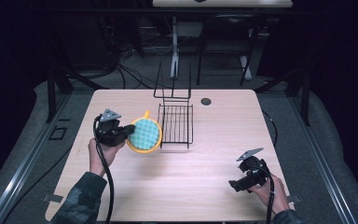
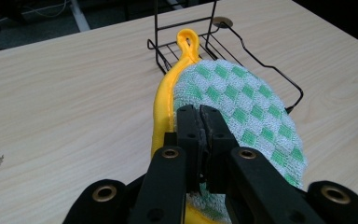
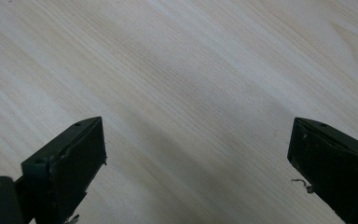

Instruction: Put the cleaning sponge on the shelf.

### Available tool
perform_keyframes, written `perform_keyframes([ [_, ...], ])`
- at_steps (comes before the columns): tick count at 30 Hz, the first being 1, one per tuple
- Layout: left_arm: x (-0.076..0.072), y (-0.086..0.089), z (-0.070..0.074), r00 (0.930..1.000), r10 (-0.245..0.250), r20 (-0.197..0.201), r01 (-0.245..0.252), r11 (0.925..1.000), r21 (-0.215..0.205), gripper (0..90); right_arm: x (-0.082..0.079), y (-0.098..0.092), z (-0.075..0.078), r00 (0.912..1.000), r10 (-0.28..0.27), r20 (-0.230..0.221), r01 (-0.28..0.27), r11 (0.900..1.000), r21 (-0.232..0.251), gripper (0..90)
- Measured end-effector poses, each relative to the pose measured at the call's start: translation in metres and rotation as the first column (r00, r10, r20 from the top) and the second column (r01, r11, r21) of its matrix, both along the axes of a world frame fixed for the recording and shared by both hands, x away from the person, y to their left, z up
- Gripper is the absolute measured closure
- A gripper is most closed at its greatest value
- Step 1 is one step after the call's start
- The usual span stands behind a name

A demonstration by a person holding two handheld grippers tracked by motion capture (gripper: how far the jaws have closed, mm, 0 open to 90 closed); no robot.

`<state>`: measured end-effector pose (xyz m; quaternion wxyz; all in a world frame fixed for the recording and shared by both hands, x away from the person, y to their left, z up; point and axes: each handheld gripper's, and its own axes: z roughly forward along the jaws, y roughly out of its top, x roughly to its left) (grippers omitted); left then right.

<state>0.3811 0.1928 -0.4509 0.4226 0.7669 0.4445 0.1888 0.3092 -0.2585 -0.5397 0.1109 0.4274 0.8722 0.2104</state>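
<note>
A round pot holder (image 1: 145,134) with green-and-white checks, a yellow rim and a yellow loop hangs just left of the black wire rack (image 1: 176,122). My left gripper (image 1: 129,130) is shut on its near edge. In the left gripper view the black jaws pinch the checked cloth (image 2: 242,102), and the gripper (image 2: 201,122) holds it on edge, loop (image 2: 188,43) pointing toward the rack (image 2: 186,37). My right gripper (image 1: 235,184) rests low at the table's front right, open. In the right gripper view its jaws stand wide apart around the gripper point (image 3: 198,154) over bare wood.
The wire rack has a tall upright back frame (image 1: 172,84) toward the far edge. A dark round grommet (image 1: 206,101) sits in the wooden table (image 1: 214,140) behind the rack. Beyond the table stand desk legs and cables on the floor.
</note>
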Motion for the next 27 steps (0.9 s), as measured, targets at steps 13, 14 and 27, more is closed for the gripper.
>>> perform_keyframes([
  [13, 0.022, -0.030, -0.004, 0.9998, -0.015, 0.011, 0.015, 0.9999, -0.005, 87.7, 0.000, 0.000, 0.000, 1.0000, -0.001, 0.005, 0.001, 1.000, 0.009, 3.4],
  [14, 0.023, -0.032, -0.004, 0.9998, -0.017, 0.012, 0.017, 0.9998, -0.003, 87.7, -0.001, 0.000, 0.000, 1.0000, -0.001, 0.006, 0.001, 1.000, 0.009, 3.4],
  [27, 0.037, -0.051, -0.004, 0.9995, -0.013, 0.027, 0.013, 0.9997, -0.019, 87.6, 0.000, 0.000, 0.000, 1.0000, 0.006, -0.005, -0.006, 1.000, 0.000, 3.7],
])
